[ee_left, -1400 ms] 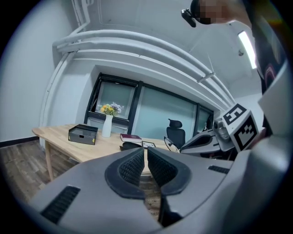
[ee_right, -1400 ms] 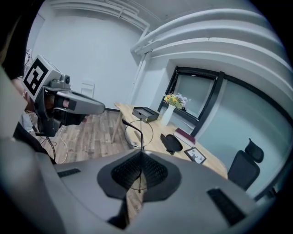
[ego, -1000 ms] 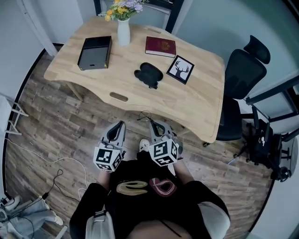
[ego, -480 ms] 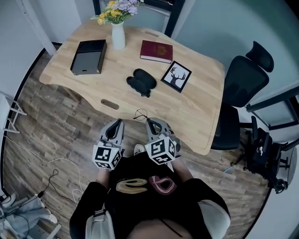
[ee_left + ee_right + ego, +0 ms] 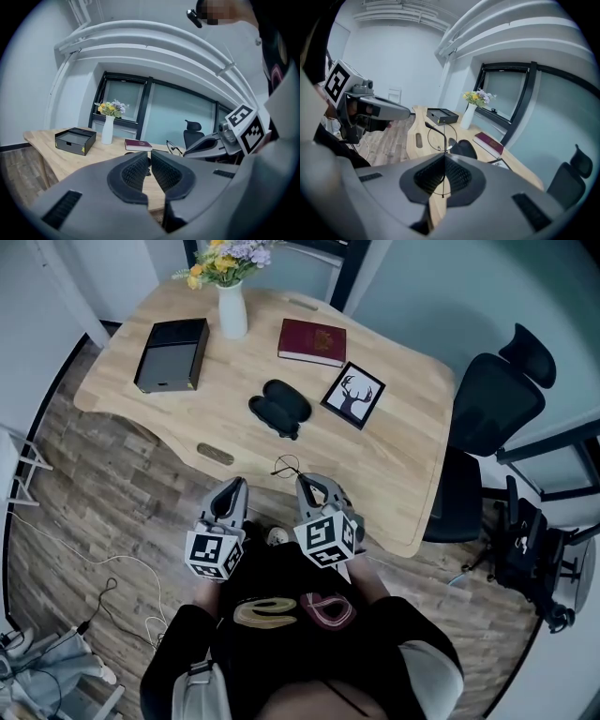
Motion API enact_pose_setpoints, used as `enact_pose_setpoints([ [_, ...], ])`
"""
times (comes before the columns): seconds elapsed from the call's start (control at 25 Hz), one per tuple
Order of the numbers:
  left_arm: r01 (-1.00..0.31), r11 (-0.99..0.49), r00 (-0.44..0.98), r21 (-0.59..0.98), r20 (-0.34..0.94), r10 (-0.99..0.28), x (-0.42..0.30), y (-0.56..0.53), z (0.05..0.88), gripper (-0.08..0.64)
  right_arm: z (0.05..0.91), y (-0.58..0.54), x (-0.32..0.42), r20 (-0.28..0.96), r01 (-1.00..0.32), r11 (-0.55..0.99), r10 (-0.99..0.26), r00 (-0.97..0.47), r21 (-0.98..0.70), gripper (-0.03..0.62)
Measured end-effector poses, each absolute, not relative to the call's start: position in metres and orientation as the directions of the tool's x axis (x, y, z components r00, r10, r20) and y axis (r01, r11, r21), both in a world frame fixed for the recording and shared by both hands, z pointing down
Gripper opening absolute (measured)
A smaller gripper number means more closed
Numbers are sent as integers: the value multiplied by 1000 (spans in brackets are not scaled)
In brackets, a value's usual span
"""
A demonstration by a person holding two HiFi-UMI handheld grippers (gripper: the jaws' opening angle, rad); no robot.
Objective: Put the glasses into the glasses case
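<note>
Glasses [image 5: 438, 138], thin wire frame, clamped in right claw [image 5: 443, 158]: pads pressed together on a thin part of the frame, lens sticking out ahead of the tips. In head view the glasses show as a faint wire loop just past the right claw's tips, at the near edge of the counter [image 5: 403, 456]. Left claw [image 5: 149, 161] just beside the right one, on its left, jaws a narrow gap apart, nothing between them. Glasses case [image 5: 279, 407], black, lying open on the counter, ahead of both claws and well apart from them; not touched. Farther ahead of the left claw: black box [image 5: 172, 354] and white vase [image 5: 231, 310] with flowers at the counter's far edge. Ahead of the right claw past the case: dark red book [image 5: 312, 341]; framed deer picture [image 5: 353, 395] just right of the case. Black office chair [image 5: 487, 409] off to the right of the right claw, beside the counter. Wood floor [image 5: 112, 493] below the claws.
</note>
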State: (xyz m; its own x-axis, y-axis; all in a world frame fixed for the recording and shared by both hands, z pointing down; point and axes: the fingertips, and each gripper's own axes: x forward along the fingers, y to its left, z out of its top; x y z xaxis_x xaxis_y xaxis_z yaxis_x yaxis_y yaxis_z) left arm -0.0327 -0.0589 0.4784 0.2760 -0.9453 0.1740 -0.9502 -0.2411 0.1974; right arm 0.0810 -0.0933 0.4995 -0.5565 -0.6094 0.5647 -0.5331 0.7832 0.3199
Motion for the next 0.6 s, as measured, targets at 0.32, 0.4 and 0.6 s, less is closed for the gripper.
enact_pose_setpoints([
  [0.32, -946, -251, 289, 205, 188, -939, -52, -90, 481, 34, 503, -121, 70, 584, -552, 773, -615, -530, 313, 12],
  [0.4, -944, -260, 298, 203, 189, -936, -60, -102, 480, 34, 500, -132, 63, 584, -559, 767, -621, -523, 315, 12],
  [0.6, -937, -290, 325, 196, 177, -929, -80, -137, 471, 34, 496, -161, 47, 591, -580, 750, -635, -497, 318, 12],
])
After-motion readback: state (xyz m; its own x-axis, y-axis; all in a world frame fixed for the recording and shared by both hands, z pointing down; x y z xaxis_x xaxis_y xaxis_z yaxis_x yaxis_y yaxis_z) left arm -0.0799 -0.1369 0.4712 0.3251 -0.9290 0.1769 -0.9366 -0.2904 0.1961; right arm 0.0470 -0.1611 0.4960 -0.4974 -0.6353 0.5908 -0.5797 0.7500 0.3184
